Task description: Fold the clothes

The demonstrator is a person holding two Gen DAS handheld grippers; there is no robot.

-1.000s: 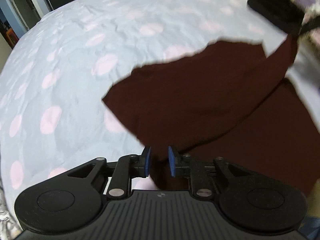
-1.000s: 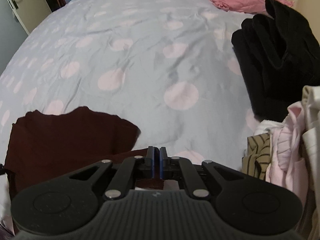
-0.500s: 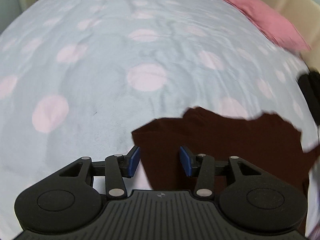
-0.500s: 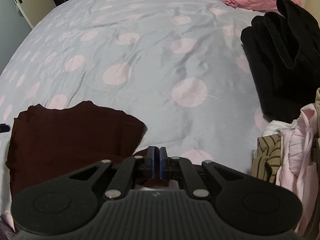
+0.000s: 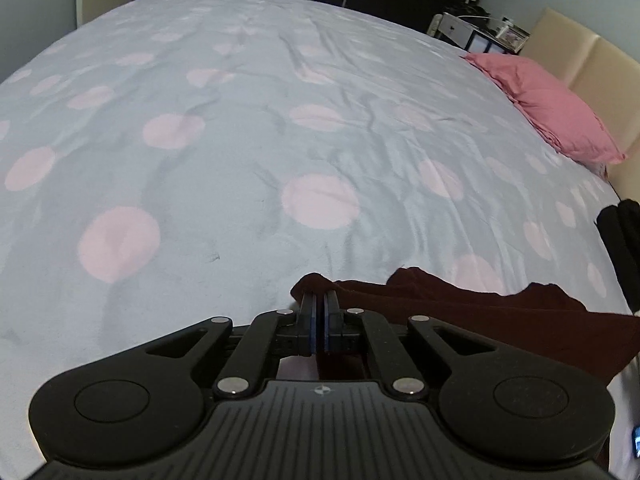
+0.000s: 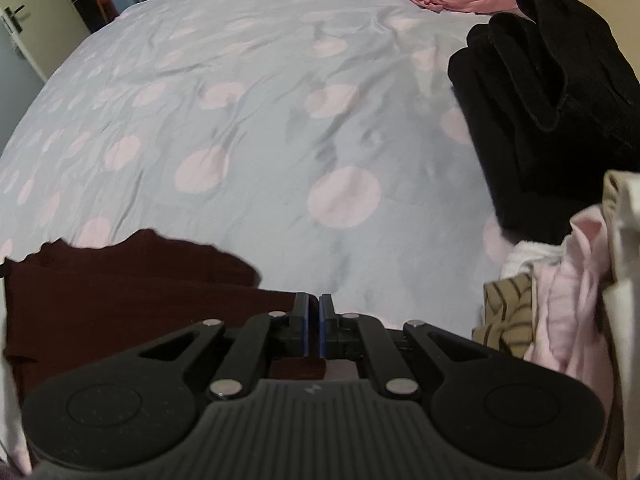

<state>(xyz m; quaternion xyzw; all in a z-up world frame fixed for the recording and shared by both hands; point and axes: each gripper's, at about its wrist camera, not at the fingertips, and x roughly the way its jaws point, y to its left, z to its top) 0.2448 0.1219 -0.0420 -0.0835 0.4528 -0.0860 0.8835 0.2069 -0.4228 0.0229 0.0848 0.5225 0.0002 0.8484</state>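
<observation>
We see the maroon garment (image 5: 500,320) lying low on the bed (image 5: 248,168), spread flat across the grey-blue cover with pink dots, near the close edge of the mattress. The left gripper (image 5: 319,304) has its jaws pressed together on the garment's left corner; a small bump of maroon cloth pokes up just past the blue pads, so we call it a pinch on the fabric. Those jaws have just been closing, cloth between them. In the right wrist view the same garment (image 6: 132,284) runs from the left border to the right gripper (image 6: 314,308), whose jaws are squeezed nearly together at the garment's right edge; maroon fabric shows under the linkage behind the pads, so we read a grip on the garment there as well. The garment's far edge looks wavy, with a dip in the middle. A black garment (image 6: 552,92) is heaped on the right side of the bed, apart from the maroon one. Nearer, at the right border, we see a pile of clothes (image 6: 560,288), pink, white and striped olive. A pink pillow (image 5: 548,108) sits at the head of the bed, against a beige headboard (image 5: 592,60).
</observation>
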